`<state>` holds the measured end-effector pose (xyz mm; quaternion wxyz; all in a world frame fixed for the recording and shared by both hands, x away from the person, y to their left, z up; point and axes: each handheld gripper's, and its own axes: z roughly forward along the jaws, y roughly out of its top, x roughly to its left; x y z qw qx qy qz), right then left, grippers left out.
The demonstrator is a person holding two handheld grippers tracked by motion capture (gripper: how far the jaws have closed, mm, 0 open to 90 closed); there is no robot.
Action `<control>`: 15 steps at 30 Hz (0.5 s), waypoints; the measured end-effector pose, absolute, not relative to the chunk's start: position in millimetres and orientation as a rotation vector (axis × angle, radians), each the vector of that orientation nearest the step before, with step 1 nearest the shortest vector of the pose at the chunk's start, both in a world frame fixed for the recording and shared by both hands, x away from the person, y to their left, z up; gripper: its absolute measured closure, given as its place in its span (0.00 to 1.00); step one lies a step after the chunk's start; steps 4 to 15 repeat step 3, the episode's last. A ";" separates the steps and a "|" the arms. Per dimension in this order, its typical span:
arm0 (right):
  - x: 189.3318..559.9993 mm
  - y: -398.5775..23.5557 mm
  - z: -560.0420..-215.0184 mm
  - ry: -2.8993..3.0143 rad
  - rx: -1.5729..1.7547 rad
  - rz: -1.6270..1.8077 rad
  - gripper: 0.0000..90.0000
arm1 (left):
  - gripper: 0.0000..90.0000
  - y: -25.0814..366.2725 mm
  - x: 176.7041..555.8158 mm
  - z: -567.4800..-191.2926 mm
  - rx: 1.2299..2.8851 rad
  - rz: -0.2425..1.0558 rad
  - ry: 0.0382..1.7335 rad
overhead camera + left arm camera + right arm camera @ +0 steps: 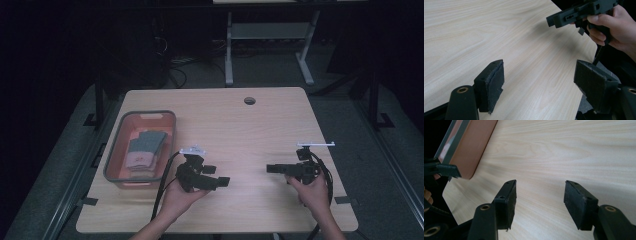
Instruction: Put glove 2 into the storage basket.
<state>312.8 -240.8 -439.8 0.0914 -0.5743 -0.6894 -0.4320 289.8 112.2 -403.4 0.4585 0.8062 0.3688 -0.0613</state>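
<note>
left gripper (220, 176): held low over the table (240, 130), pointing toward the middle, jaws released and wide with bare wood between the pads (495, 82).
right gripper (272, 168): held level, facing the left one across a gap, jaws spread apart and grasping nothing; its pads (579, 202) frame only tabletop.
folded cloth (144, 147): grey and pinkish, lying inside the basket (172, 131) at the table's left side, untouched.
step in hand: judged to be reaching for the cloth in the basket, with neither gripper at it yet.
doing it well: the left gripper is nearest, so it should rise over the basket rim, come down from above and pinch a top fold, not the wall.
edges: the basket's rim stands just beside the left gripper; the near table edge lies close under both wrists.
open room: the middle and far table are bare wood, good for laying the cloth out; the cable hole (249, 100) sits well away.
</note>
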 end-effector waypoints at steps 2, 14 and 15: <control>308.4 -240.9 -439.4 -2.060 -1.697 -1.294 0.47 | 0.27 113.4 285.9 -404.2 1.981 -0.144 0.904; 305.3 -240.6 -439.4 -2.069 -1.697 -1.300 0.47 | 0.27 113.3 283.7 -405.2 1.974 -0.144 0.903; 305.3 -240.6 -439.4 -2.069 -1.697 -1.300 0.47 | 0.27 113.3 283.7 -405.2 1.974 -0.144 0.903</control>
